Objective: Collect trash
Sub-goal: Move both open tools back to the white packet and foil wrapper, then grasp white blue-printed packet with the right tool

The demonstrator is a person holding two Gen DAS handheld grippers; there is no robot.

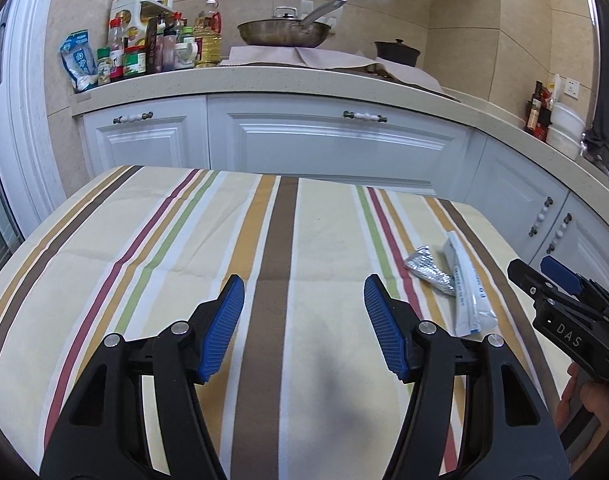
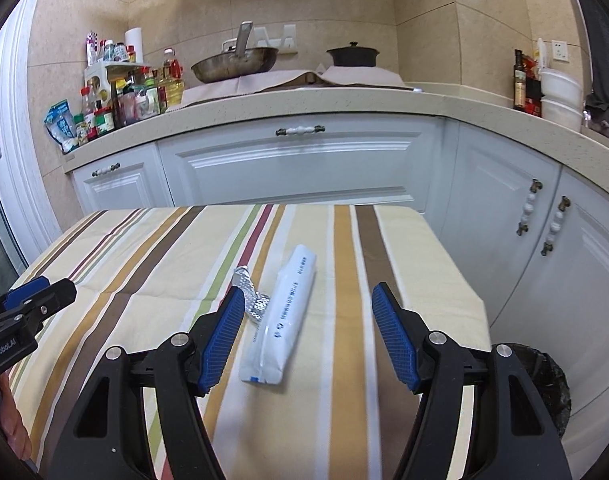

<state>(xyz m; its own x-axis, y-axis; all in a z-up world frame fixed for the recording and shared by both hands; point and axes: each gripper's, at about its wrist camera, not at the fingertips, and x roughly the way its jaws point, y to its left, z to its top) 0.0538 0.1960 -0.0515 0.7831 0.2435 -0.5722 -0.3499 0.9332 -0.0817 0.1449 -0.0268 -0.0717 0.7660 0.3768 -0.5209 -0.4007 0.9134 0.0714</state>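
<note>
A long white plastic packet (image 2: pixel 282 320) lies on the striped tablecloth (image 2: pixel 344 264), with a crumpled silver foil wrapper (image 2: pixel 253 300) touching its left side. My right gripper (image 2: pixel 304 316) hovers open above the cloth. The packet lies between its blue pads, touched by neither. In the left wrist view the same packet (image 1: pixel 466 292) and foil (image 1: pixel 430 268) lie far right. My left gripper (image 1: pixel 304 308) stands open over bare cloth, left of them, nothing between its pads. The right gripper's side (image 1: pixel 560 292) shows at that view's right edge, held by a hand.
A black-lined trash bin (image 2: pixel 552 384) stands on the floor past the table's right edge. White cabinets (image 2: pixel 296 160) and a counter with bottles (image 1: pixel 152 40), a wok (image 1: pixel 284 32) and a dark pot (image 2: pixel 352 56) lie beyond the table.
</note>
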